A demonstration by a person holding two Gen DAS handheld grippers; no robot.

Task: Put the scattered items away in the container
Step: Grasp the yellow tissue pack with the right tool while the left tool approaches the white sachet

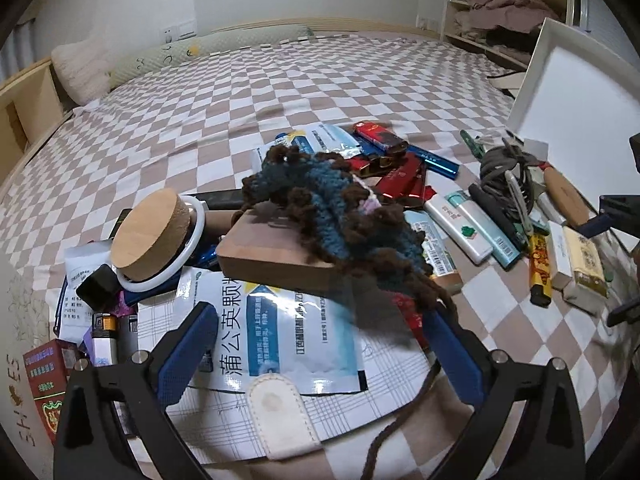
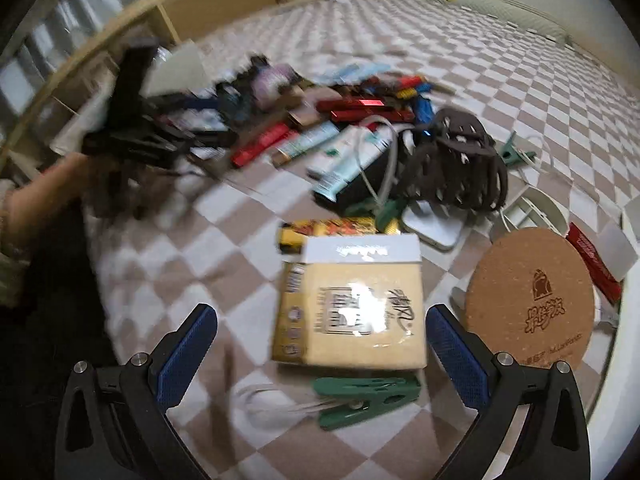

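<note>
**Desk:** Sorting a bed's worth of clutter — how far had it got?

**Photographer:** Barely begun, by my reading. In the left wrist view the white container [image 1: 568,92] stood tilted at the right edge of the frame, its inside bare as far as could be seen. Nearly everything lay loose on the checked bedspread [image 1: 248,92]: a knitted brown-and-blue piece [image 1: 340,208] draped over a wooden block [image 1: 272,256] at centre, a cork-topped jar [image 1: 152,236] at left, medicine sachets [image 1: 280,320] low in the frame, lighters and tubes at right.

**Desk:** And the grippers?

**Photographer:** The left gripper [image 1: 320,344] was spread wide over the sachets, pinching nothing; a brown yarn strand trailed past its right finger. The right gripper [image 2: 322,352], in its own view, was also spread, hovering with a tan box [image 2: 352,312] between its fingers, apart from both pads. A green clip [image 2: 364,396] lay just below the box, a cork coaster [image 2: 528,296] leaned at lower right.

**Desk:** What remained?

**Photographer:** Seemingly the whole pile. The upper left of the right view was too blurred to read.
</note>
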